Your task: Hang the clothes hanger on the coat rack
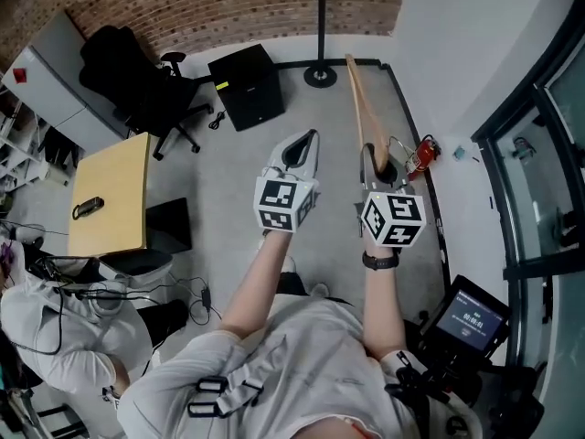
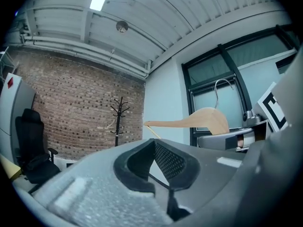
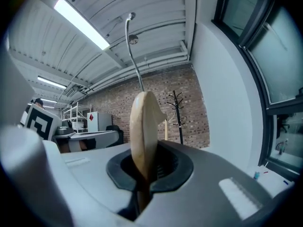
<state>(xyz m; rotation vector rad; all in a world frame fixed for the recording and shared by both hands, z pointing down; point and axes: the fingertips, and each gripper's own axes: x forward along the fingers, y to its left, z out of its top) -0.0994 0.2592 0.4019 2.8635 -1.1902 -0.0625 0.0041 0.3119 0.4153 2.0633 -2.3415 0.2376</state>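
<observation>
Room: black coat rack [image 3: 179, 119] well ahead.
Right tool [image 3: 143, 173]: you clamp pale wooden hanger [image 3: 144, 126] hook-up, ready to hang.
Left tool [image 2: 160, 168]: closed, empty.

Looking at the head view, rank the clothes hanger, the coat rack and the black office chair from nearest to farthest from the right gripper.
1. Clothes hanger: clamped in the jaws of the right gripper.
2. Coat rack: ahead and slightly left, by the brick wall.
3. Black office chair: far off to the left.
</observation>
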